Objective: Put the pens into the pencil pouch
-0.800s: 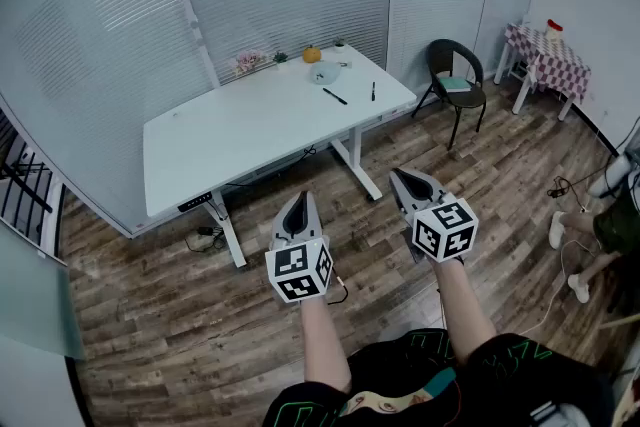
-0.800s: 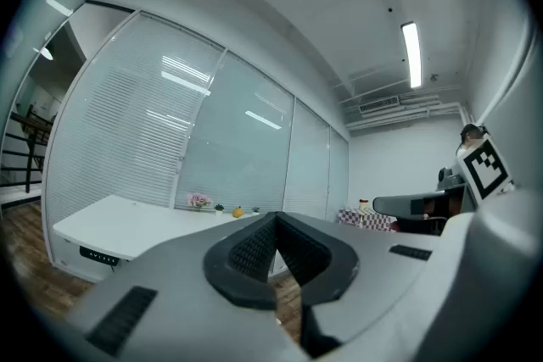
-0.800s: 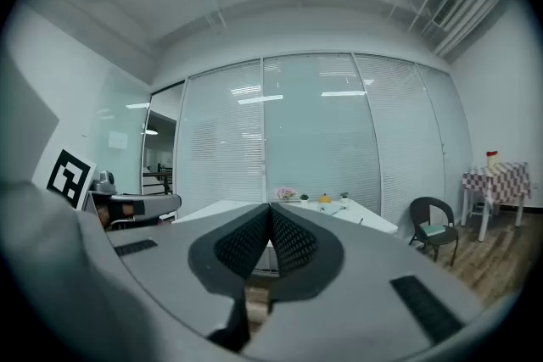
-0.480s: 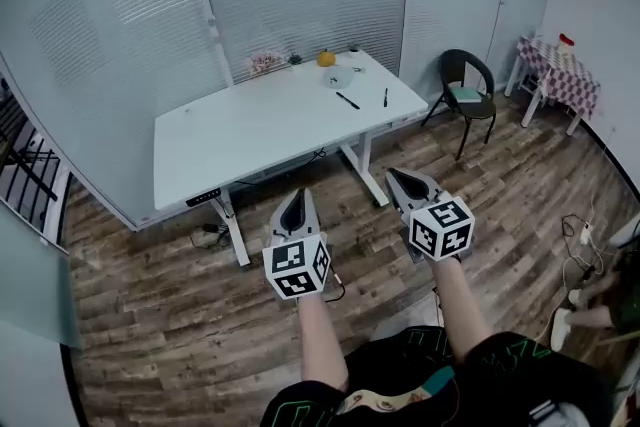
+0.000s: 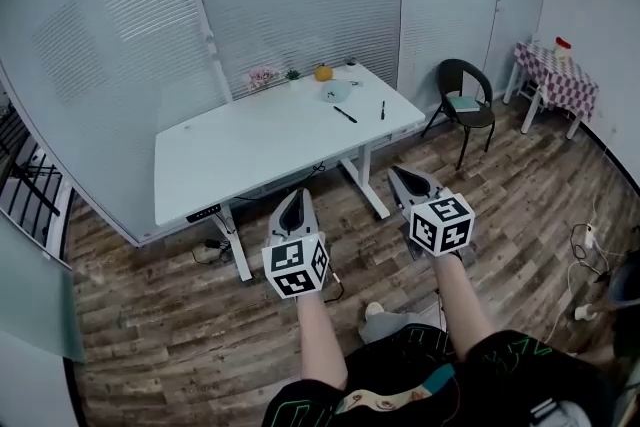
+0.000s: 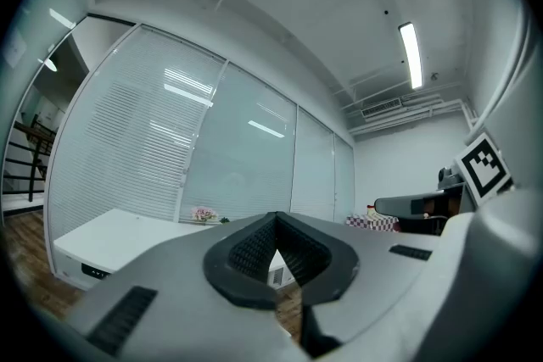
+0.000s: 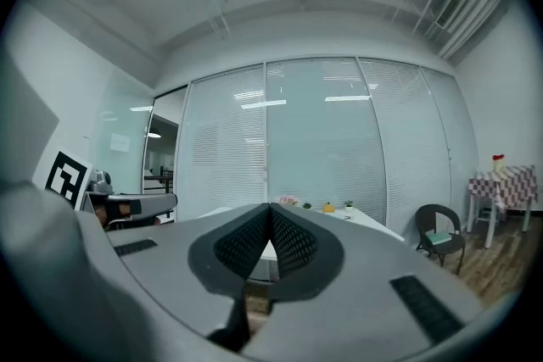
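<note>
Head view: two pens point(image 5: 345, 114) lie near the far right end of the white table point(image 5: 240, 140), well apart from the left gripper point(image 5: 297, 200) and right gripper point(image 5: 400, 175) (both over the wood floor point(image 5: 150, 315)). Left gripper view: jaws clenched together, empty. Right gripper view: likewise clenched, empty.

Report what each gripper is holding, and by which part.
Nothing is held. The left gripper and right gripper are both shut and empty; the pens lie on the white table.
</note>
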A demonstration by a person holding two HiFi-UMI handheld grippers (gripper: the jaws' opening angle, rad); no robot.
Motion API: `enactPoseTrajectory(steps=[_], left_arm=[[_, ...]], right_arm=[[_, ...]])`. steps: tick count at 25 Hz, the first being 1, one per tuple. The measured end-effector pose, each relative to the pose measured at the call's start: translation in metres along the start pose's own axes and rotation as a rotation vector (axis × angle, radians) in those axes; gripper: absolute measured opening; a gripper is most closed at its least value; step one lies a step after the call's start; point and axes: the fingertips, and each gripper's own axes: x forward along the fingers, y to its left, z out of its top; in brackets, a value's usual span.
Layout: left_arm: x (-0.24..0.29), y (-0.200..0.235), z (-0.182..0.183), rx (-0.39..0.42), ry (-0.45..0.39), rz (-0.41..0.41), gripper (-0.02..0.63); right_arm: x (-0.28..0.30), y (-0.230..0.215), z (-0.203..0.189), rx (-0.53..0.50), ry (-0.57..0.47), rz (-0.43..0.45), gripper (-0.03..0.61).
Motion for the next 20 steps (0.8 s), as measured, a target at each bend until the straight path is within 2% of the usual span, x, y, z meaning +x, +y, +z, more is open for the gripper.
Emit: enactPoseTrajectory(steps=[5, 9, 17, 20], left_arm=[[0.025, -0.002, -0.006, 0.010, 0.011, -0.004, -0.005], [0.047, 0.013, -0.013, 0.033, 0.023, 0.037, -0.005], [0.103, 0.046, -0.051, 0.031, 0.056, 0.094, -0.005], [0.130, 0.054, -0.068, 0.026, 0.072, 0.074, -0.005]], right_arm=[[0.008, -0.027, 0.001, 0.017, -0.007, -0.020, 0.002], [0.028, -0.046, -0.006, 0.044, -0.009, -0.027, 0.002], [0.096, -0.081, -0.051, 0.084, 0.064, -0.011, 0.002], [0.134, -0.097, -0.073, 0.109, 0.122, -0.003, 0.002]])
